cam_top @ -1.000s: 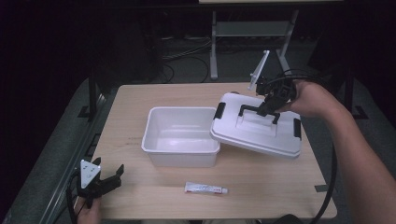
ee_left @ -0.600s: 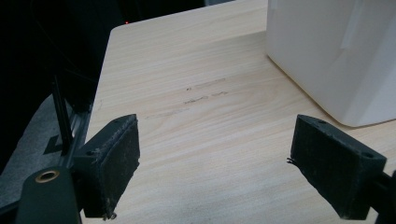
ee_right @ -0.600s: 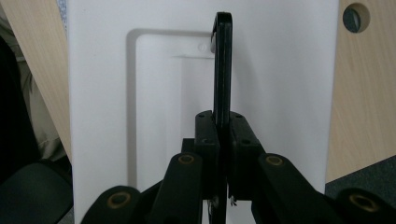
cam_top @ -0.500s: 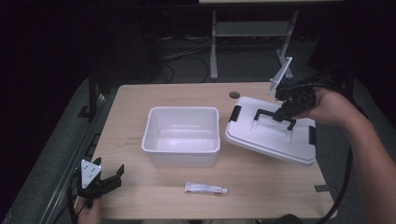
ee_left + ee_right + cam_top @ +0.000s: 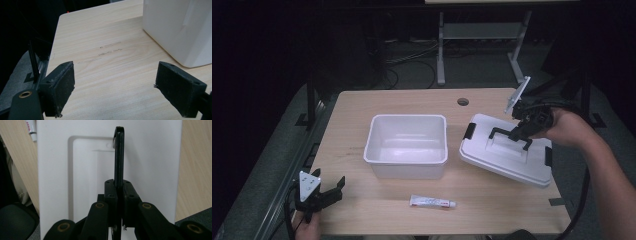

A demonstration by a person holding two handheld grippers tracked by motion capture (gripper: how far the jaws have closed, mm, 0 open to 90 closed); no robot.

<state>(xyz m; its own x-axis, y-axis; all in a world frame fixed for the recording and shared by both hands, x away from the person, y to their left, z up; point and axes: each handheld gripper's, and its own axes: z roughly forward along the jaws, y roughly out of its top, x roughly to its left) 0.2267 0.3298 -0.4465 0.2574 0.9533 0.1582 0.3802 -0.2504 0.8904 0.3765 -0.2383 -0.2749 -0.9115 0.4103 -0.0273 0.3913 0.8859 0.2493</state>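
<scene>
An open white bin stands at the table's middle. To its right is the white lid with black side clips, low over the table and slightly tilted. My right gripper is shut on the lid's black handle. In the right gripper view the jaws pinch the thin handle above the lid's top. My left gripper rests at the front left corner, open with nothing between its fingers. The bin's wall shows beyond its right jaw.
A small white tube lies in front of the bin near the table's front edge; its end also shows beside the lid. A round cable hole sits at the back of the table. The lid reaches close to the right edge.
The right gripper has carried the lid to the right and down, away from the bin's rim. The left gripper has stayed put.
</scene>
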